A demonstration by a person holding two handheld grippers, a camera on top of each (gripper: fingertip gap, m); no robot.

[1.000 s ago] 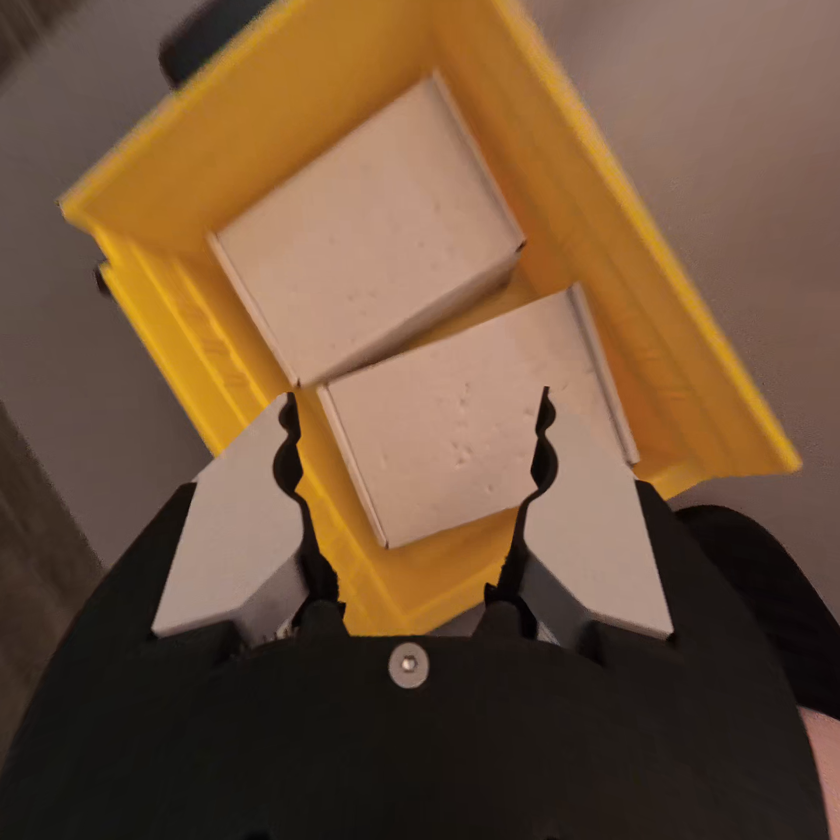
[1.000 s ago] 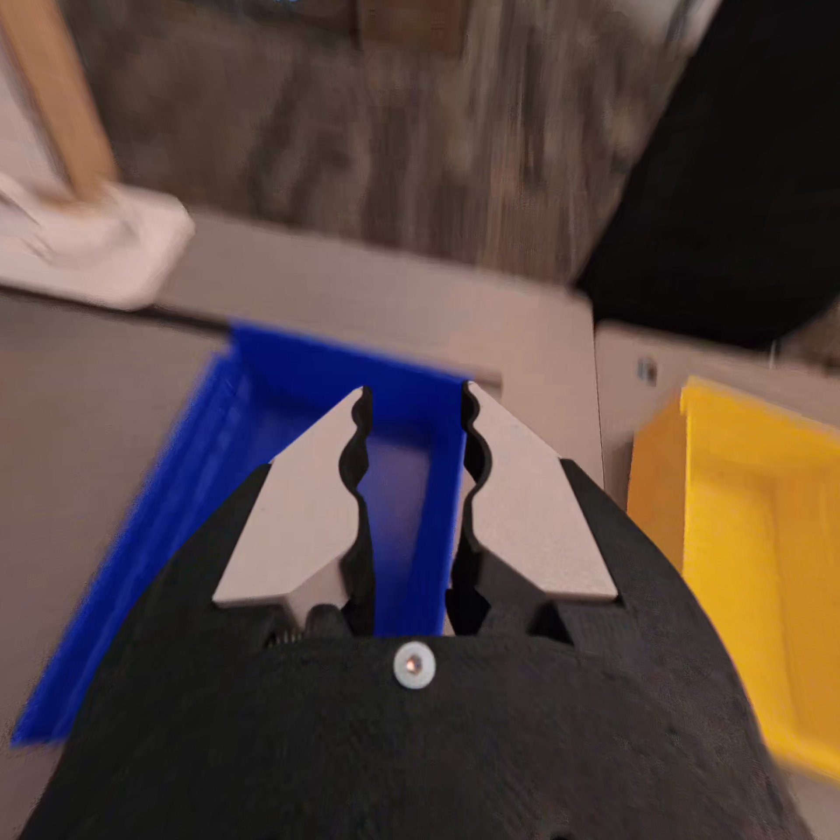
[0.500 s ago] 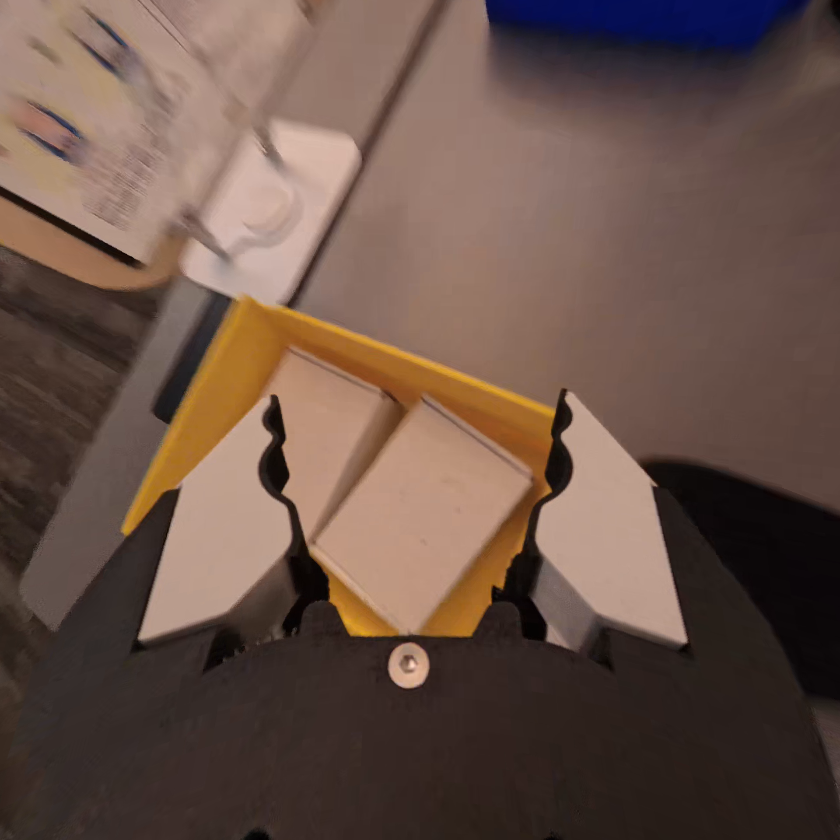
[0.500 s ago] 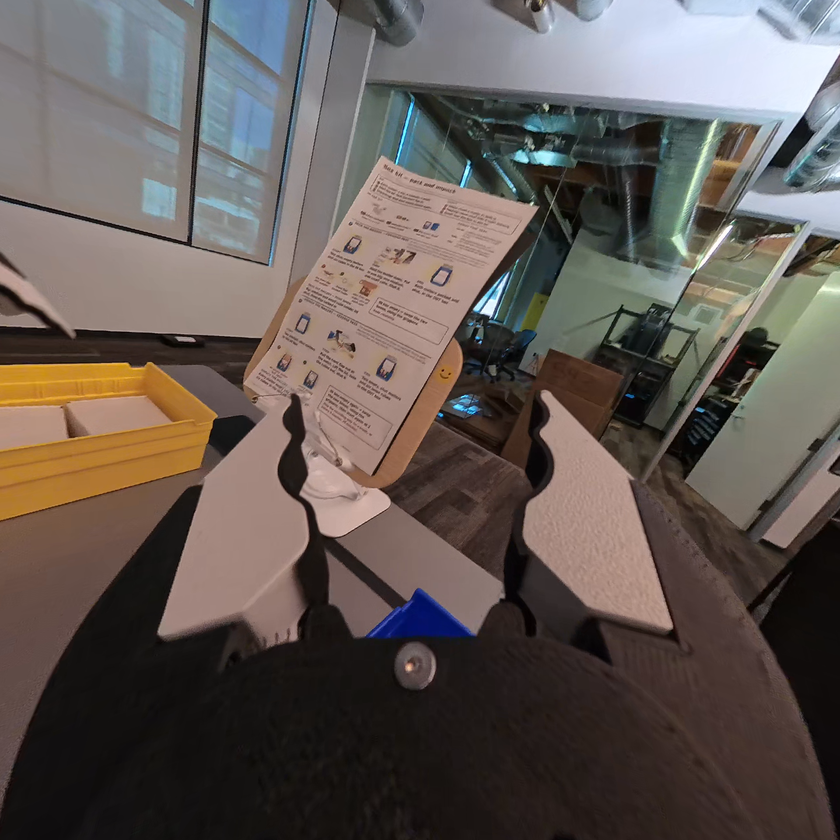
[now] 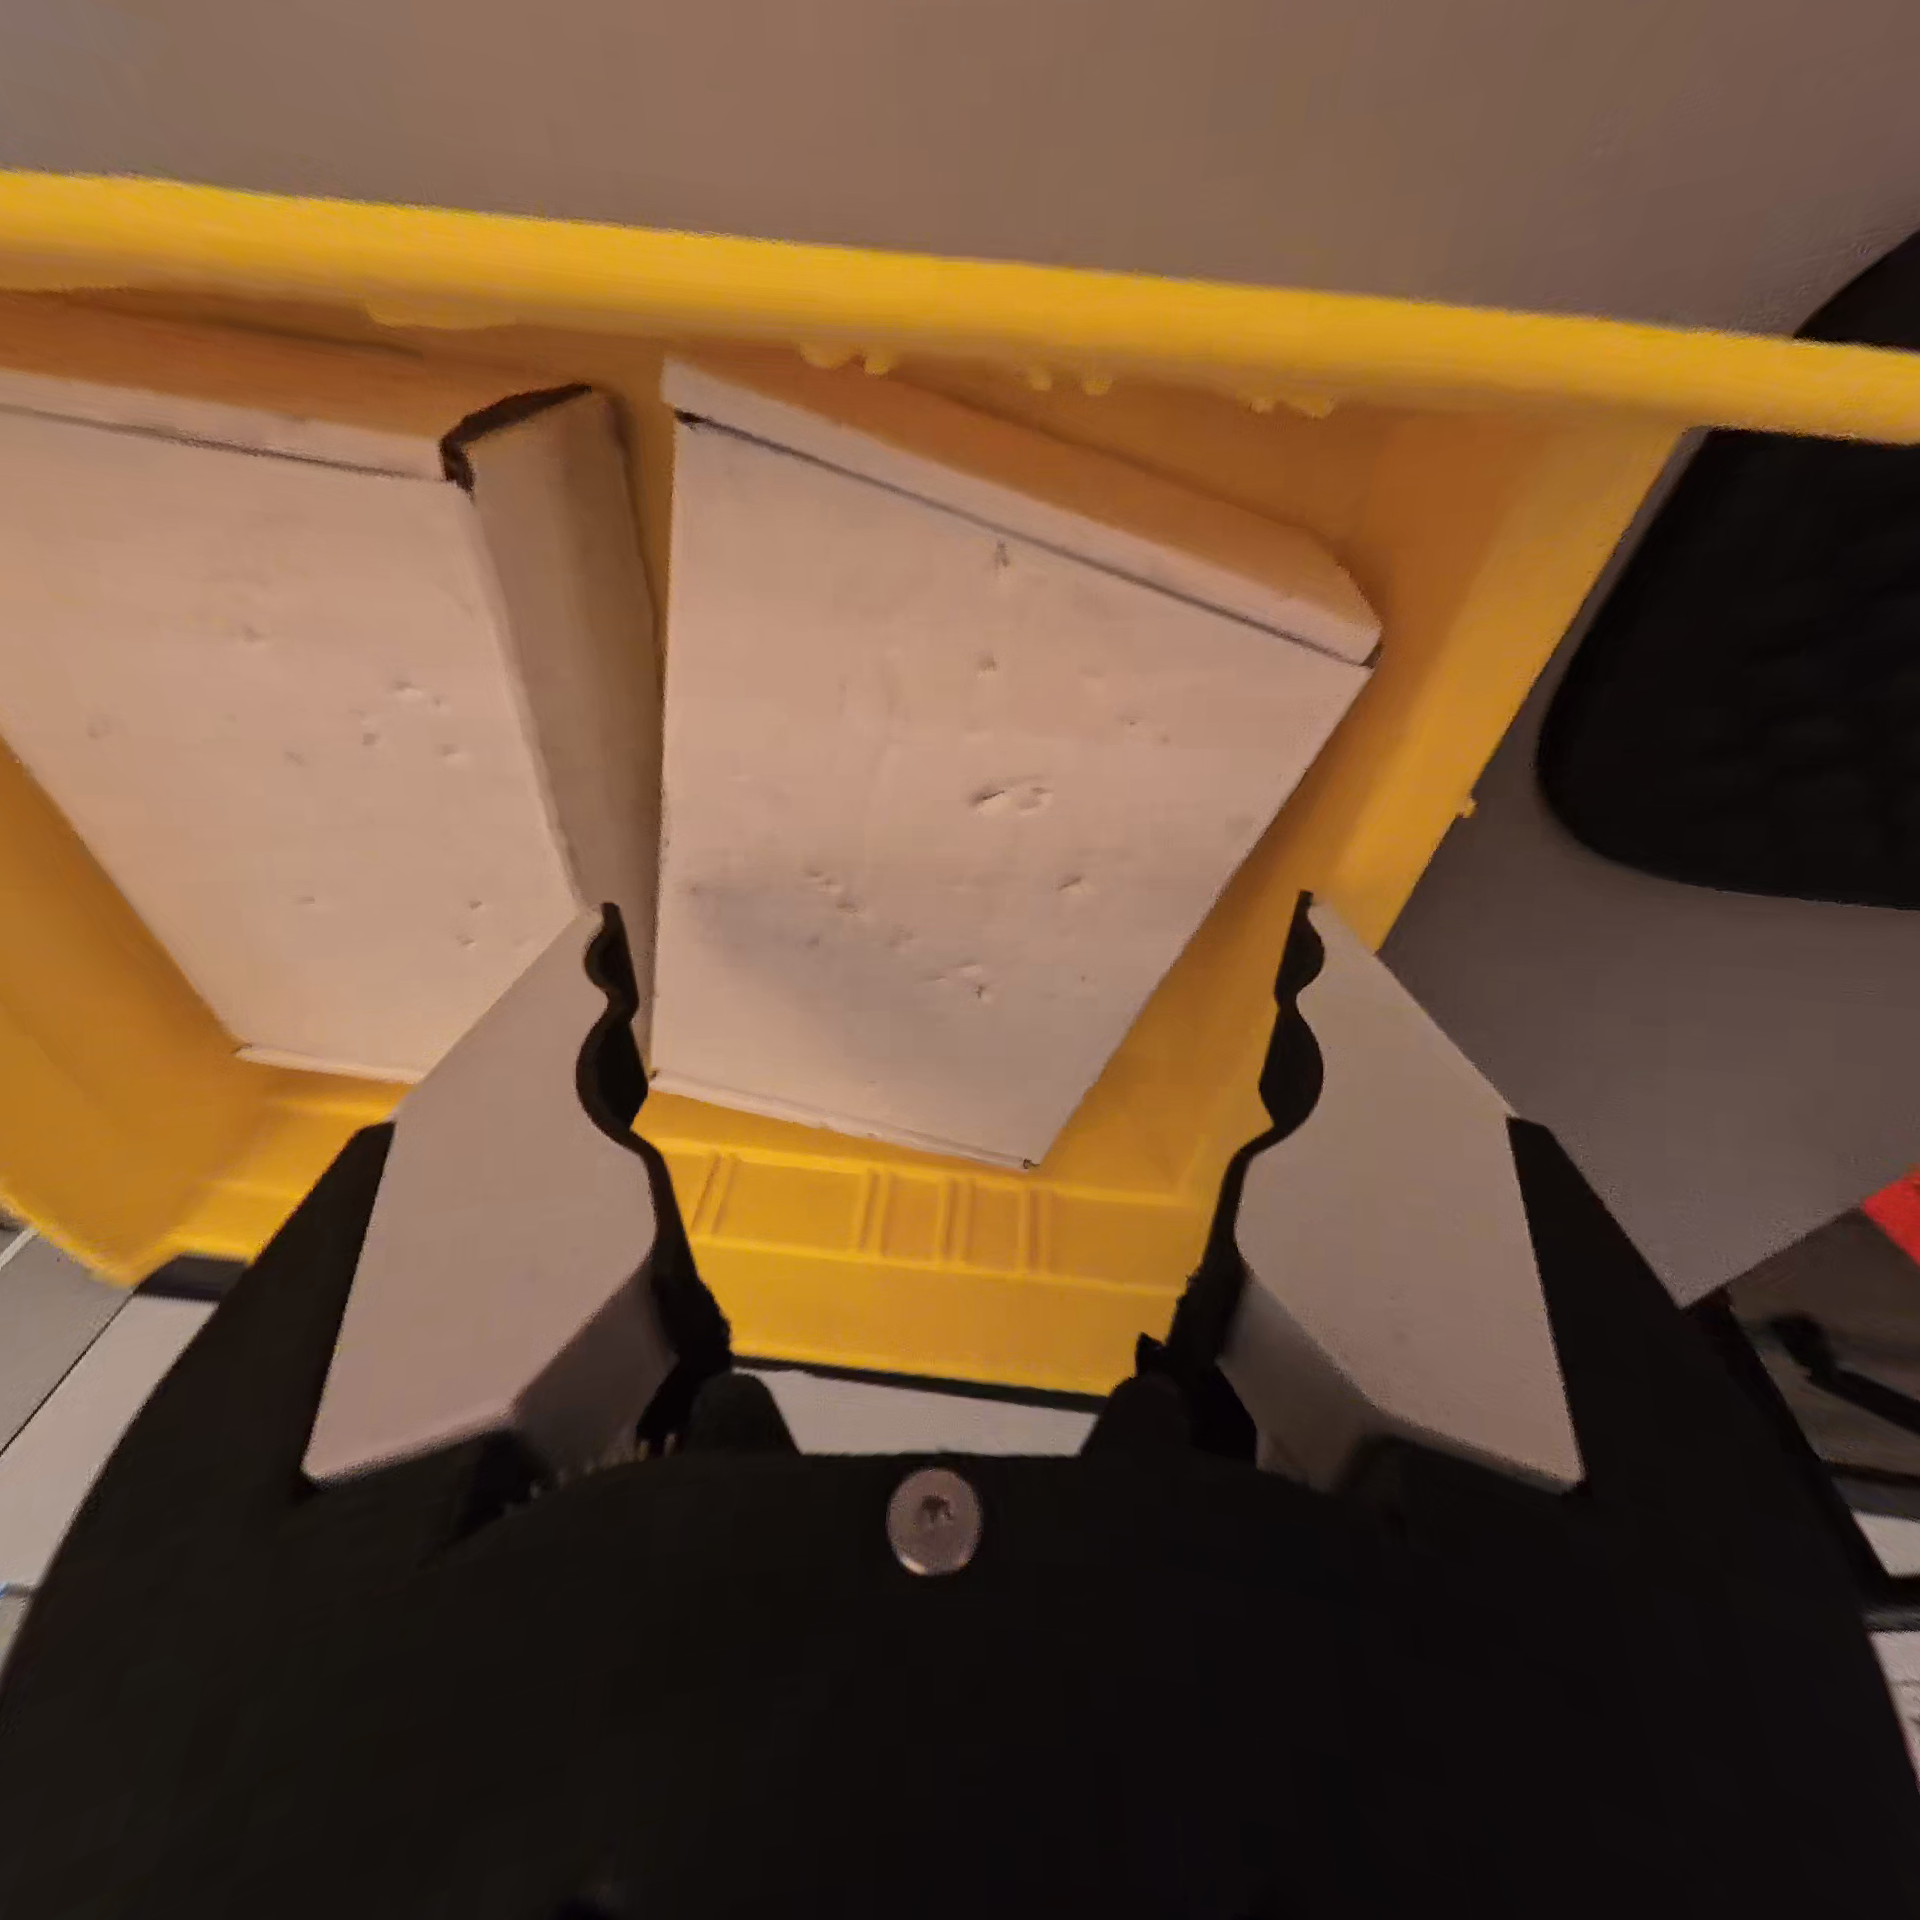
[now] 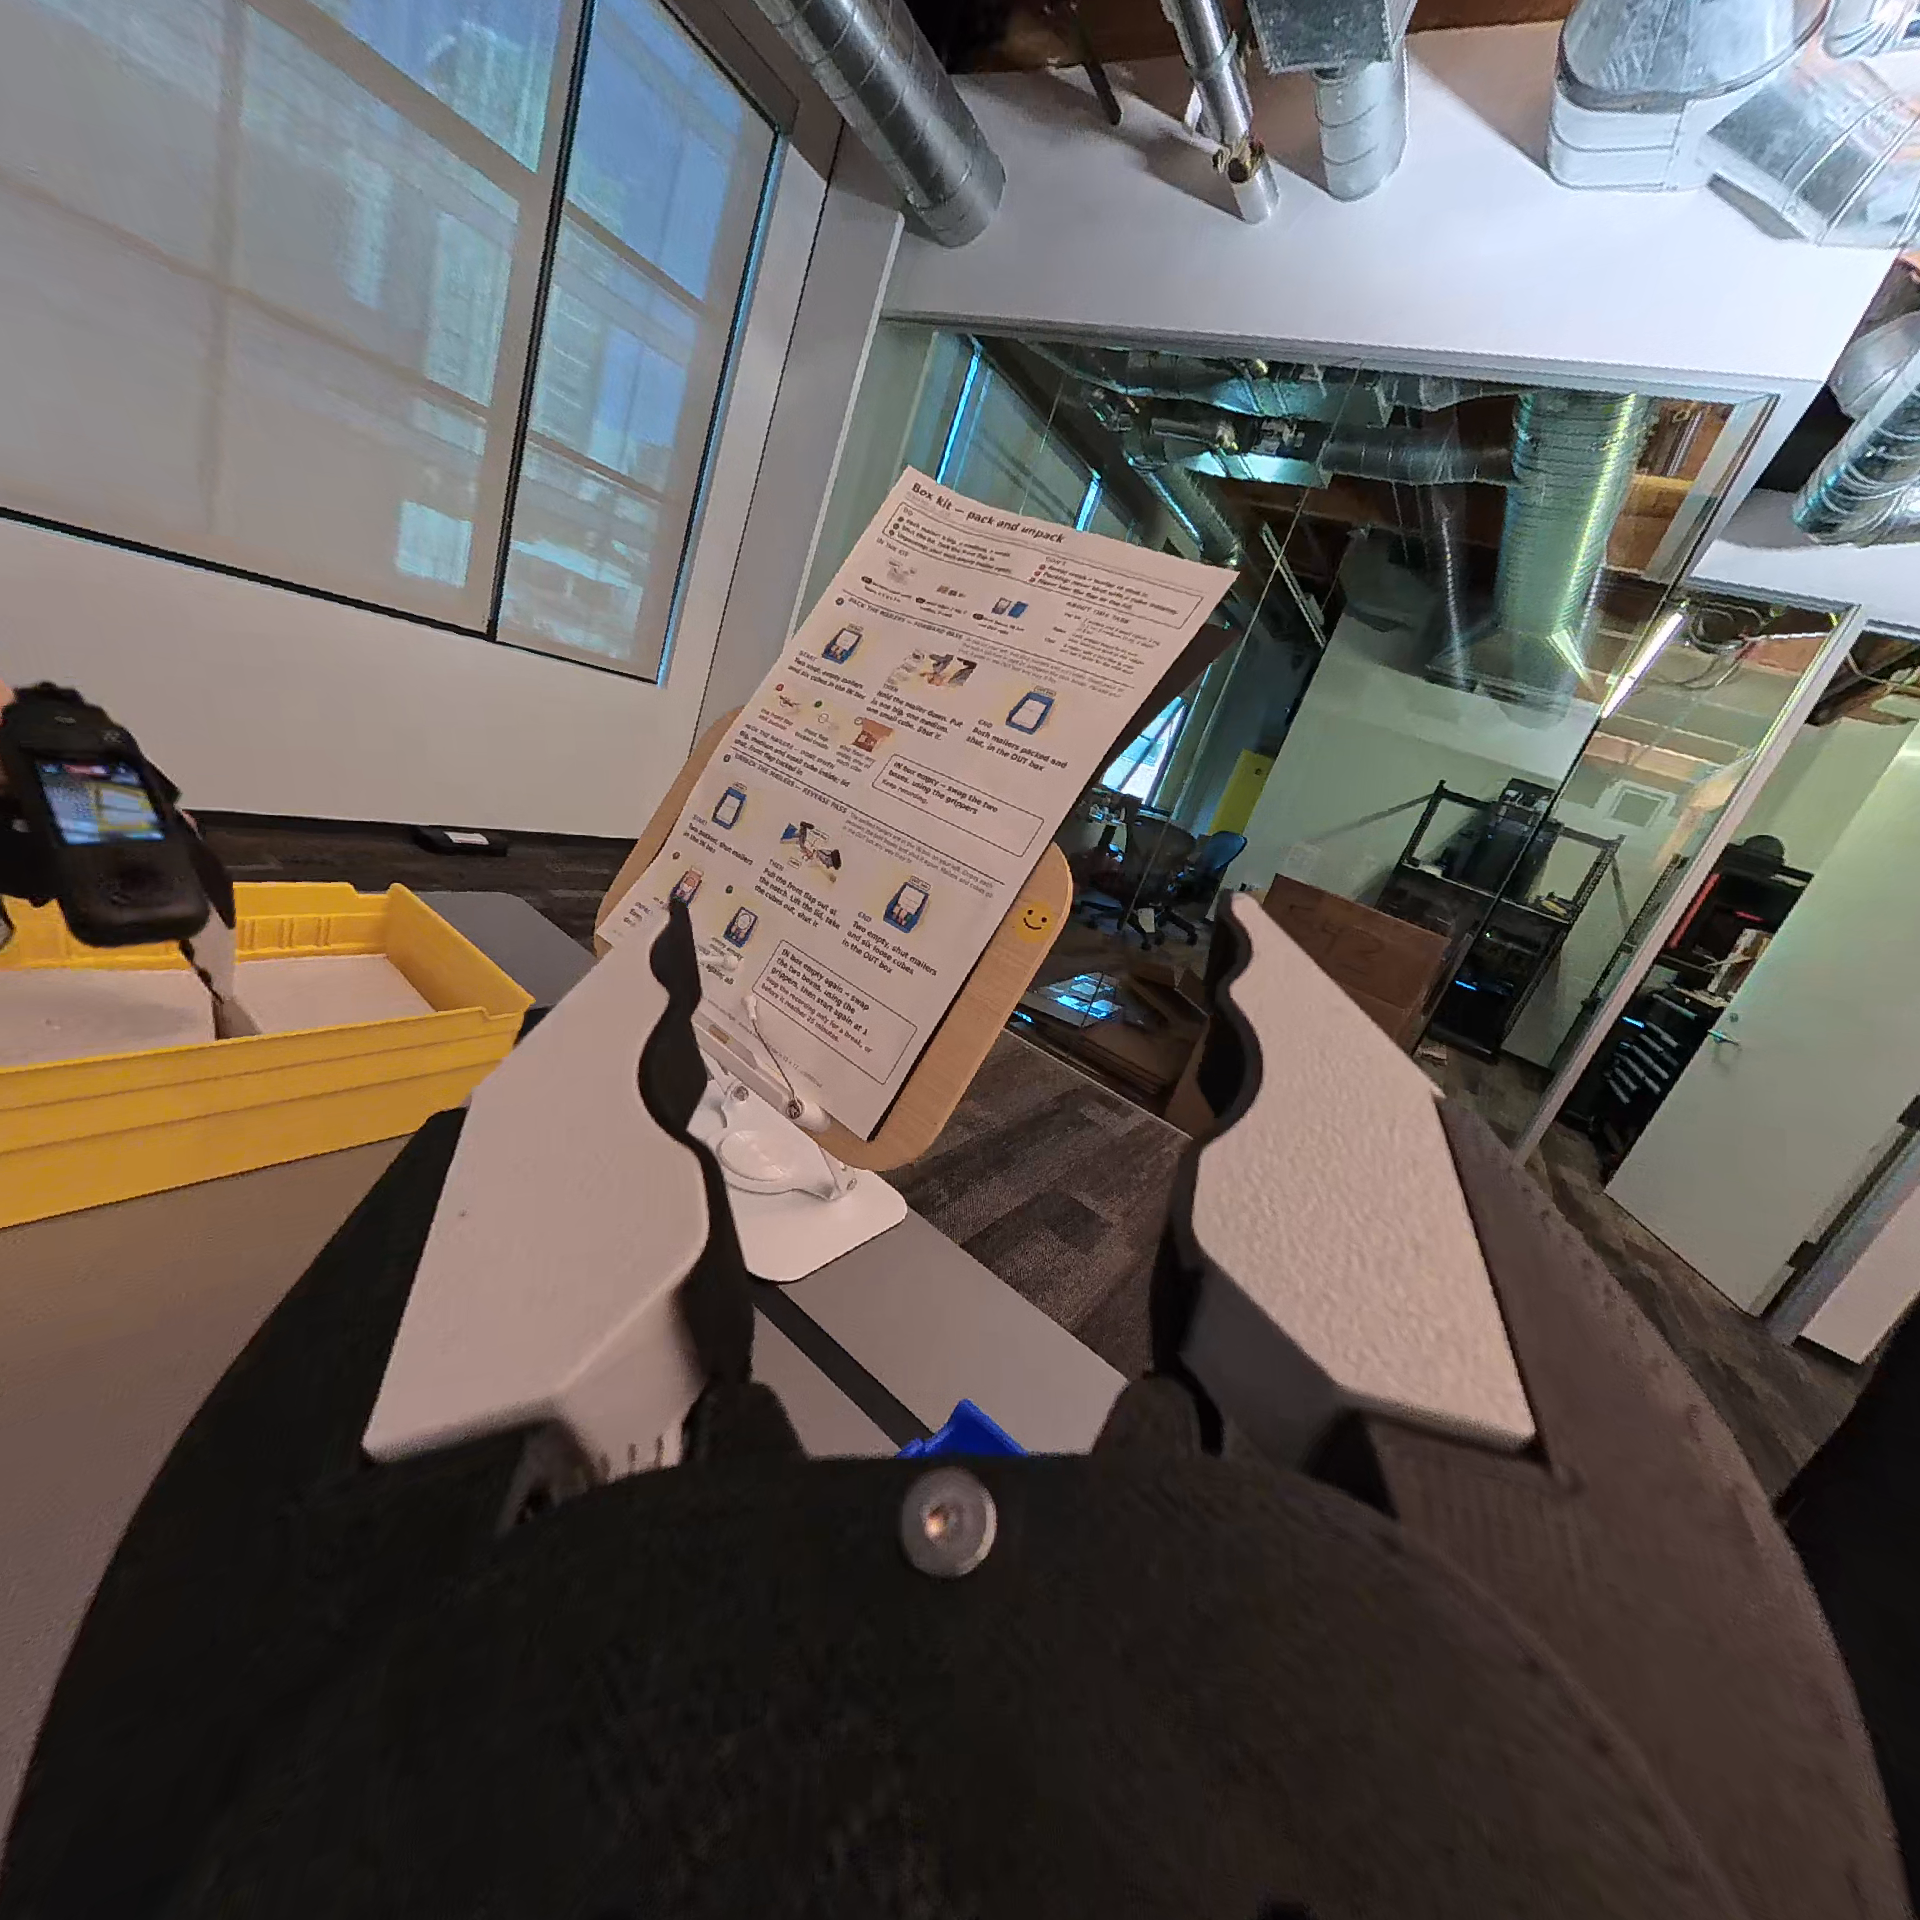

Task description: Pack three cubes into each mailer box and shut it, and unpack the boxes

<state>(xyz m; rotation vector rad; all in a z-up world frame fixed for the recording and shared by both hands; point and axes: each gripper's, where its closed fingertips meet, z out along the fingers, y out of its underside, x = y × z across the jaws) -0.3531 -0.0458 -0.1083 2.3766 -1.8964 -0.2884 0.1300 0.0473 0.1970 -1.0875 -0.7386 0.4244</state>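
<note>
Since half a second ago the left gripper (image 5: 951, 914) has swung in low over the yellow bin (image 5: 935, 286), which now fills its view edge to edge; the right gripper (image 6: 951, 925) has barely shifted and keeps pointing off the table toward the instruction sheet (image 6: 914, 790) on its stand.

Two closed white mailers lie flat in the bin, side by side. The right mailer (image 5: 966, 790) sits slightly skewed, its far right corner close to the bin's end wall. The left mailer (image 5: 281, 717) runs out of view at the left. A narrow gap shows between them, and the left finger tip (image 5: 582, 997) hangs over that gap. The left jaws stand wide apart, spanning about the near end of the right mailer, gripping nothing; whether they touch it I cannot tell.

From the right wrist view the bin (image 6: 312, 1070) rests on the grey table (image 6: 156, 1299), with bare tabletop on its near side. The right jaws are also spread, empty. A blue corner (image 6: 966, 1429) peeks just below them.
</note>
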